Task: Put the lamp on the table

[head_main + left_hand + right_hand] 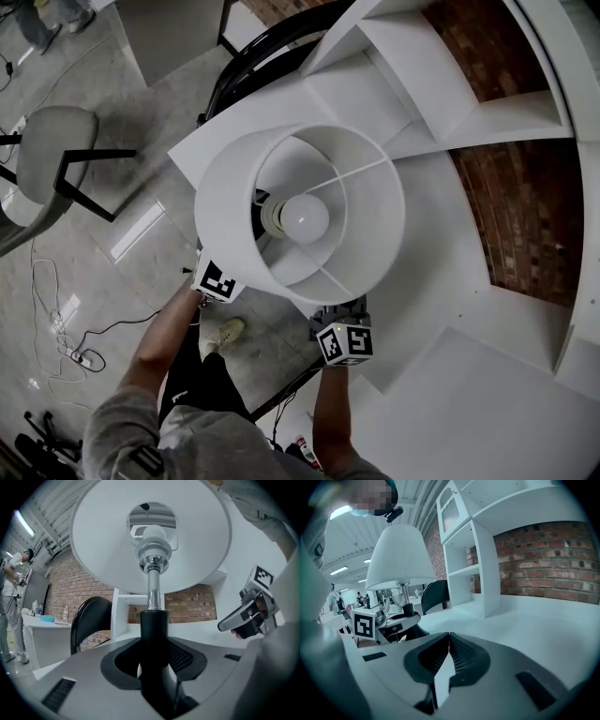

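Note:
Seen from above in the head view, the lamp [366, 202] has a white drum shade with its bulb [305, 217] showing, and it hangs in the air over the corner of the white table [487, 412]. My left gripper [152, 656] is shut on the lamp's black stem [153, 630], below the chrome tube [153, 588]. Its marker cube [217, 281] peeks out under the shade. My right gripper [449, 639] is shut with nothing in it, a little to the right of the lamp [399, 557]. Its marker cube [344, 342] sits at the shade's near edge.
White shelving [441, 84] against a brick wall [525, 225] stands on the table's far side. A black chair [253, 56] is by the table's left end. A grey chair [52, 141] and cables [56, 328] are on the floor at left. A person [11, 602] stands far off.

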`<act>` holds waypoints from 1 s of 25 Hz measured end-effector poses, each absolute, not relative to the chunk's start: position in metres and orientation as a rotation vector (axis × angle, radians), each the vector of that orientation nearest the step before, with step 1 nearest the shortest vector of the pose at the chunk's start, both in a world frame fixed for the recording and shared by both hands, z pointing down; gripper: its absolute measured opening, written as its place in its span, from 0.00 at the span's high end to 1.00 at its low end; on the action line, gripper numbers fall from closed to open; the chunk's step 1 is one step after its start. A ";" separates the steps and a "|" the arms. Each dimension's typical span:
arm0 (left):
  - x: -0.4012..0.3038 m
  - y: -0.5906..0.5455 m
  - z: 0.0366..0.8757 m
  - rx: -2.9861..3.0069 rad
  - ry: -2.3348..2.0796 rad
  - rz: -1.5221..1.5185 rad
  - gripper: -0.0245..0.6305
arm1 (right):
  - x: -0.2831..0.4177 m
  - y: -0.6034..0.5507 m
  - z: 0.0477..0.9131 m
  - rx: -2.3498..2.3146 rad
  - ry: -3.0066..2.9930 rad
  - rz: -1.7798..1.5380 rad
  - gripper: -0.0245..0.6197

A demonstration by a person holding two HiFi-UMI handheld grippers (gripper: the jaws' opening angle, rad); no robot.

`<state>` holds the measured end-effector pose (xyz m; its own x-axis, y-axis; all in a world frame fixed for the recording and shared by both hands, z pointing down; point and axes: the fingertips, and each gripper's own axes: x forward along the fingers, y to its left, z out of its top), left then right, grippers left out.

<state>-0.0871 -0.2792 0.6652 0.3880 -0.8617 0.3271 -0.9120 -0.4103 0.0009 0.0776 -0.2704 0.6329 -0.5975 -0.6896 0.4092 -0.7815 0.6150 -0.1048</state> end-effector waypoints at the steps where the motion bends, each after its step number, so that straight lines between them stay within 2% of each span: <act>1: -0.087 -0.279 0.665 2.464 -1.597 0.405 0.73 | 0.078 -0.270 0.633 1.186 -2.514 0.391 0.93; 13: -0.087 -0.279 0.659 2.492 -1.656 0.320 0.73 | 0.083 -0.257 0.641 1.182 -2.502 0.389 0.93; 25: -0.082 -0.272 0.669 2.481 -1.607 0.391 0.73 | 0.089 -0.245 0.638 1.194 -2.491 0.368 0.93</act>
<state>-0.0820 -0.2718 0.6692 0.3886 -0.8702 0.3027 -0.9120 -0.4101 -0.0081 0.0892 -0.2453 0.6383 -0.5819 -0.6962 0.4204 -0.7880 0.6104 -0.0798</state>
